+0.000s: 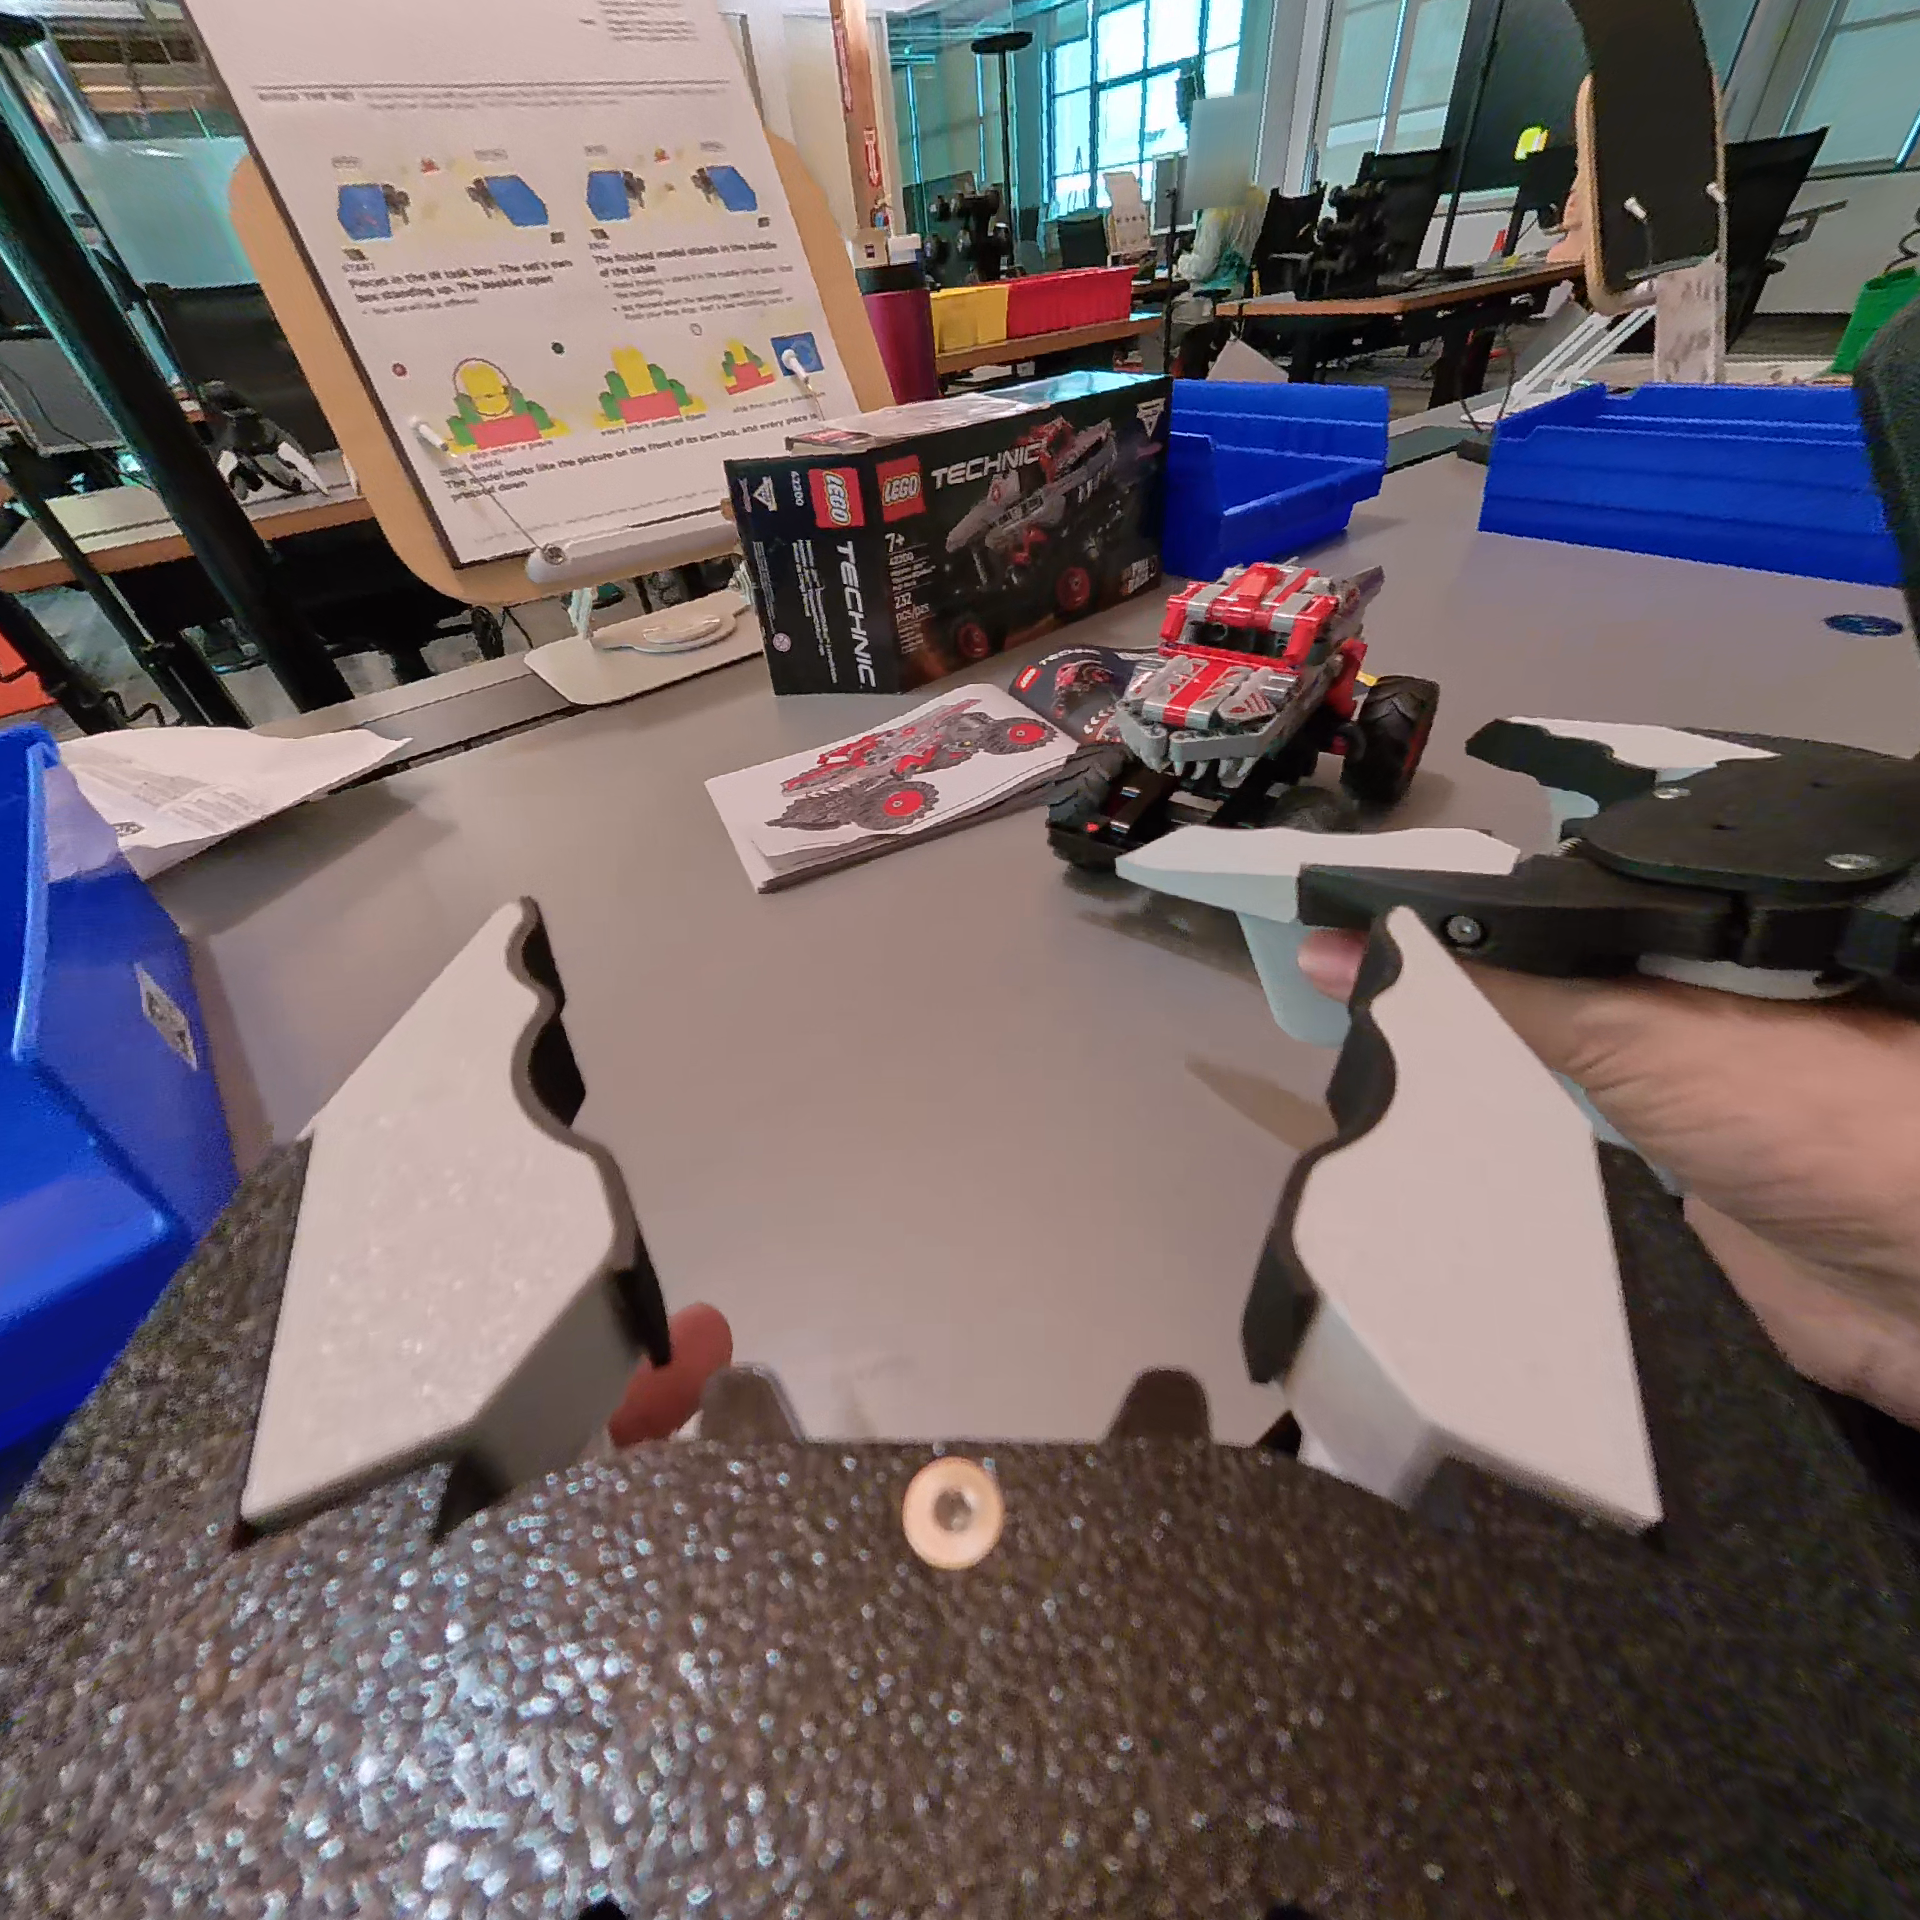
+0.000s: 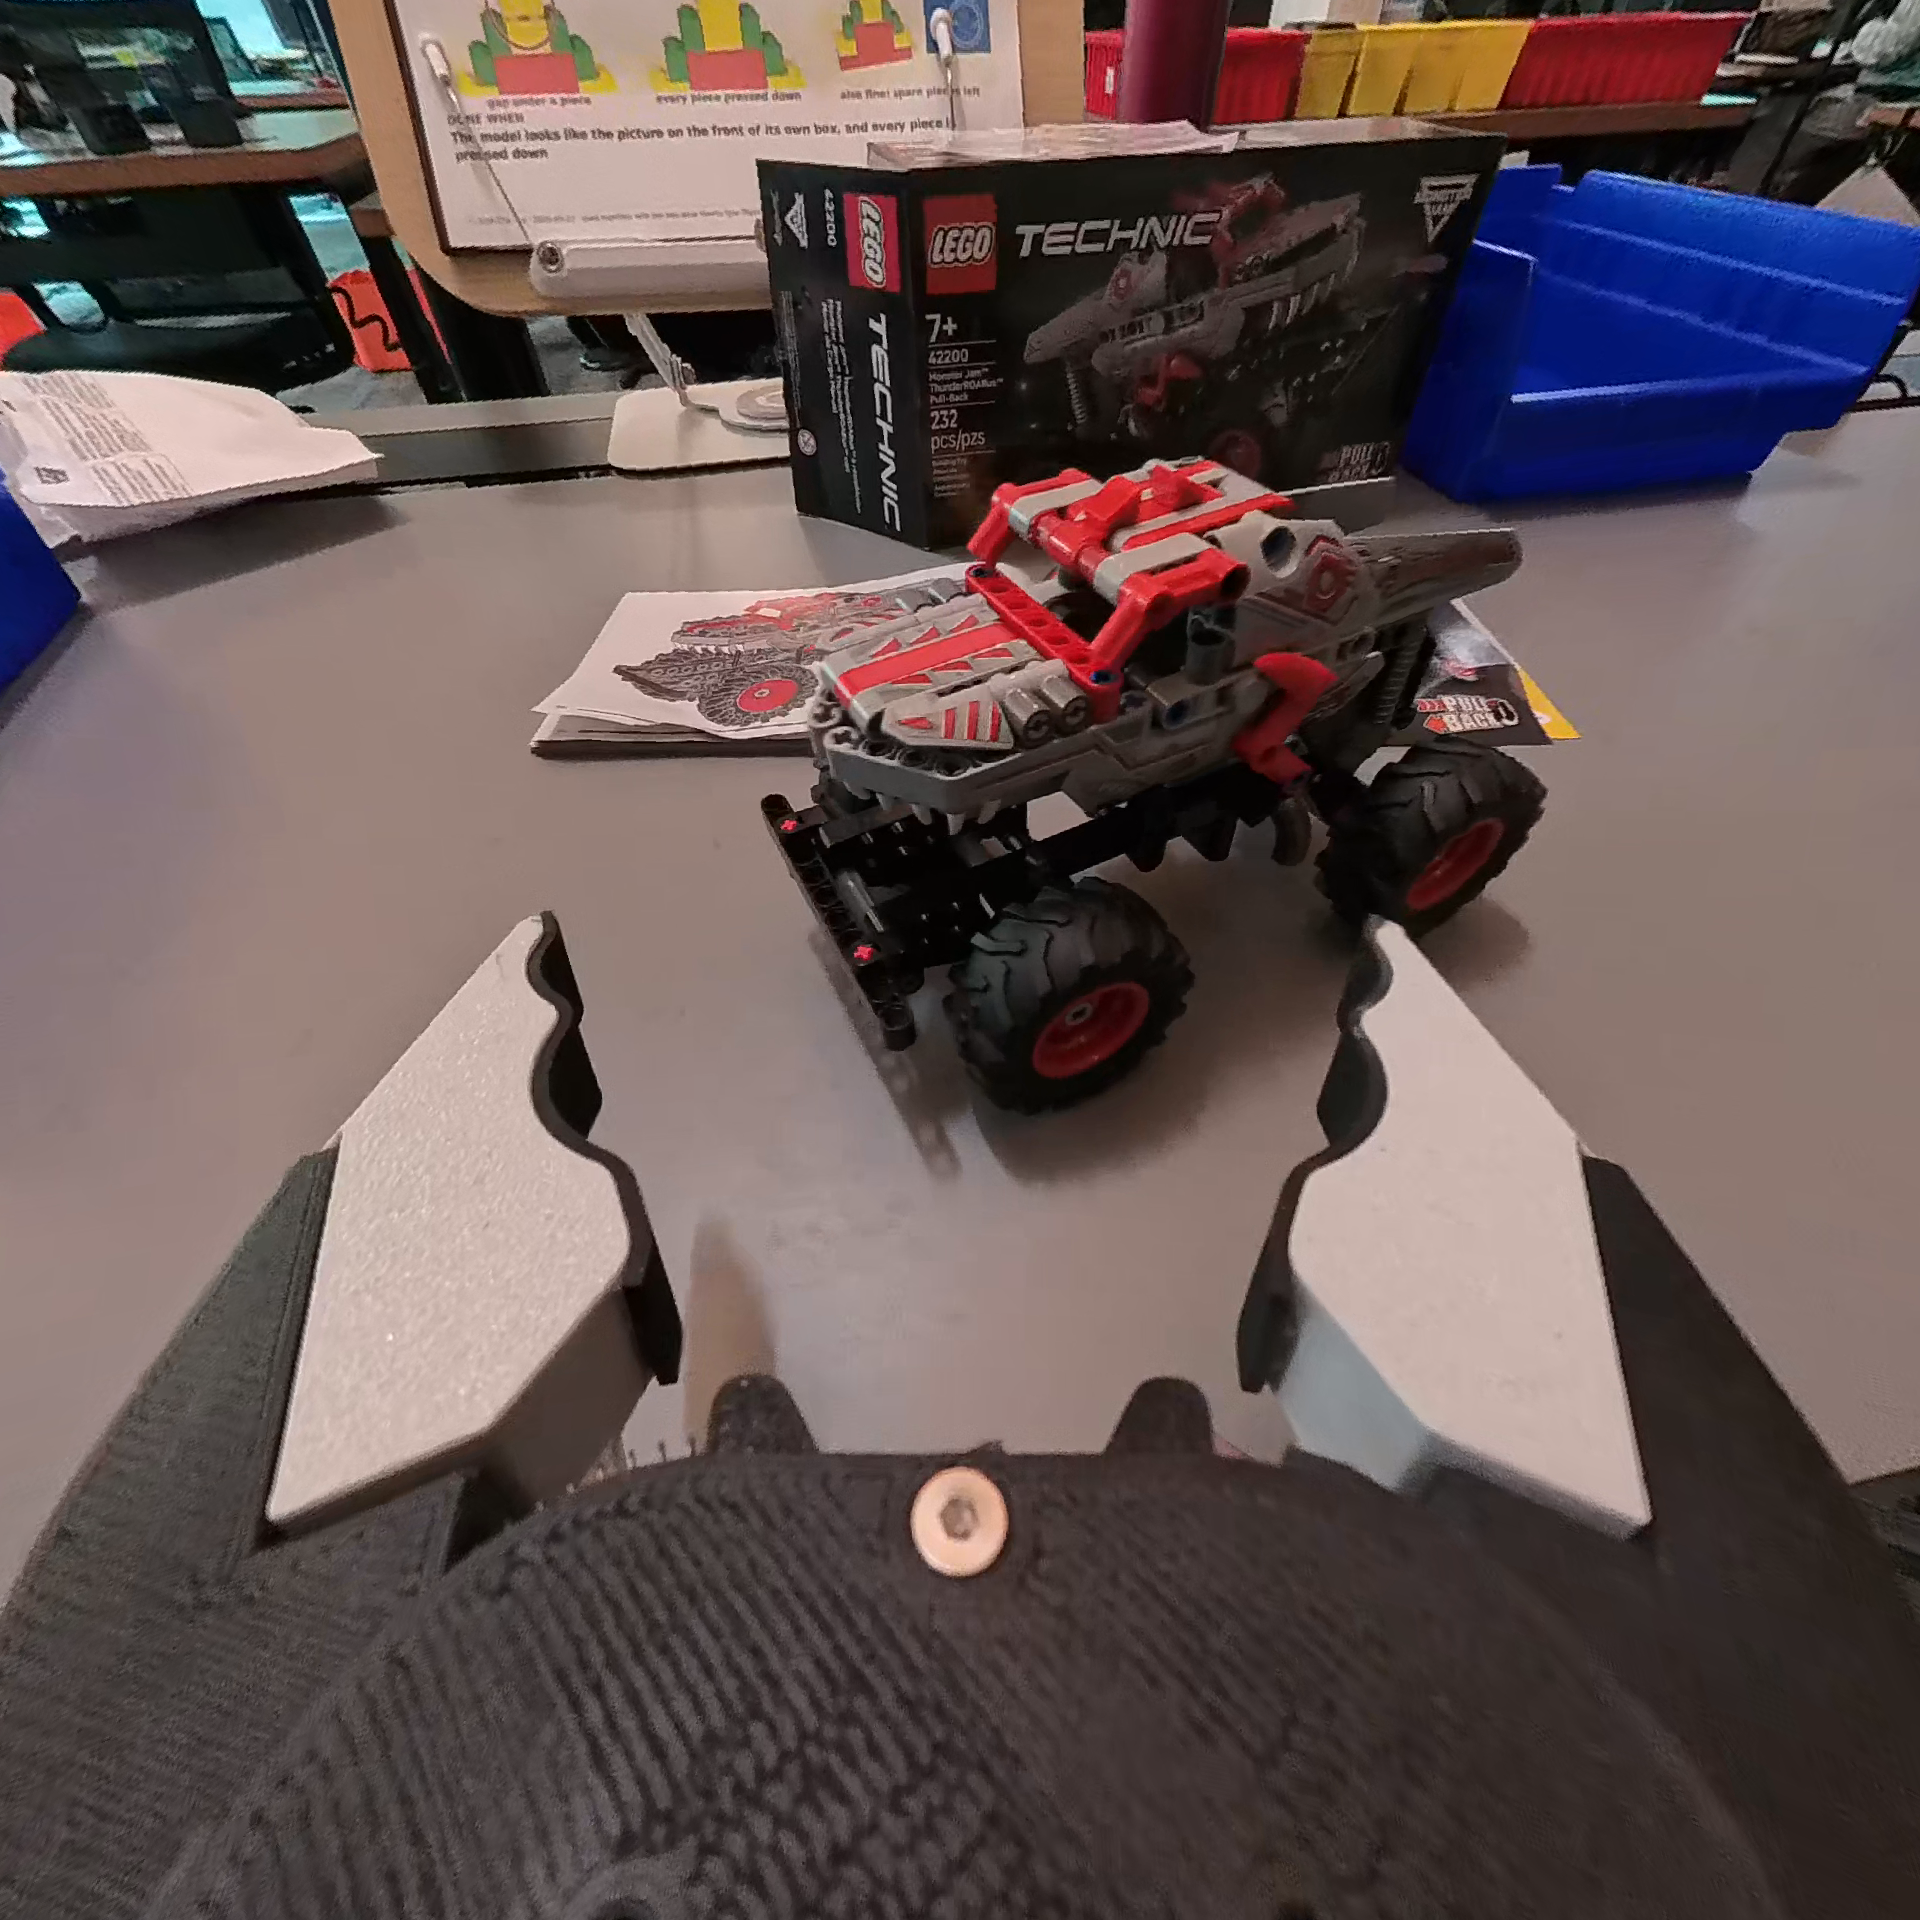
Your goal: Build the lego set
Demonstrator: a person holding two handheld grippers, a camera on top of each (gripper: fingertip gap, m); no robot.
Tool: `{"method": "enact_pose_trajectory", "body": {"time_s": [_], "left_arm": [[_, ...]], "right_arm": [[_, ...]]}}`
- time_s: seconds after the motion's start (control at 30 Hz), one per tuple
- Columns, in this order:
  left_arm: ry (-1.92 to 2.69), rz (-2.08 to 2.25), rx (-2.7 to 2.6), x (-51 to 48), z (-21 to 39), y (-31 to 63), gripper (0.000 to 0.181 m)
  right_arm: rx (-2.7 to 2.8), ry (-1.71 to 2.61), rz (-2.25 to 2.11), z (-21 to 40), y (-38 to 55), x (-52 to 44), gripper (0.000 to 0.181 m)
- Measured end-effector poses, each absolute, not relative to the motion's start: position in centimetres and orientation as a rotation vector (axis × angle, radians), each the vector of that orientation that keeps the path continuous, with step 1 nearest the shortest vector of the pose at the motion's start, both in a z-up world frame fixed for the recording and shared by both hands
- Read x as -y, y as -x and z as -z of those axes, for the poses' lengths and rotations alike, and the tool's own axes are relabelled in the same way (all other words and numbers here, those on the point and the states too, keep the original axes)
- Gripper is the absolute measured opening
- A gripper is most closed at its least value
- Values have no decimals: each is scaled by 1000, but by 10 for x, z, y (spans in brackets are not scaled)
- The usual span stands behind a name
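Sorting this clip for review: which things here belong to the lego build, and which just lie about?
Job:
monster truck model
booklet
set box
left gripper, open
right gripper, open

Lying about:
blue bins
crumpled paper
instruction board

blue bin [image 1: 83, 1091]: cut off left | booklet [image 2: 665, 665]: partly behind truck [image 2: 1143, 727]

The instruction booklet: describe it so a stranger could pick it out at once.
On the grey table, the black set box stands upright. In front of it lies the instruction booklet, flat, partly behind the monster truck. Unlike the crumpled white sheet far left, its cover shows a red-and-grey truck drawing.
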State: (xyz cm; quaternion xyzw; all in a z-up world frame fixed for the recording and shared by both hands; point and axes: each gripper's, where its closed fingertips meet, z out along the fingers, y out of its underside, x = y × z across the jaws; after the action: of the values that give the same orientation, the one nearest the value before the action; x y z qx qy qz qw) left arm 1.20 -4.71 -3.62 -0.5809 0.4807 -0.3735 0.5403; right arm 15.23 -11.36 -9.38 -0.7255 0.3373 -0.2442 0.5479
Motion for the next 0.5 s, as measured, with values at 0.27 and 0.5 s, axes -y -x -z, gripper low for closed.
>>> {"method": "enact_pose_trajectory", "body": {"time_s": [0.27,0.5], "left_arm": [[1386,871,-1183,44,44,-10,142],[1236,934,-1508,66,39,-71,89]], "right_arm": [[-756,1730,629,92,-152,119,141],[-741,1736,615,98,-154,134,141]]}}
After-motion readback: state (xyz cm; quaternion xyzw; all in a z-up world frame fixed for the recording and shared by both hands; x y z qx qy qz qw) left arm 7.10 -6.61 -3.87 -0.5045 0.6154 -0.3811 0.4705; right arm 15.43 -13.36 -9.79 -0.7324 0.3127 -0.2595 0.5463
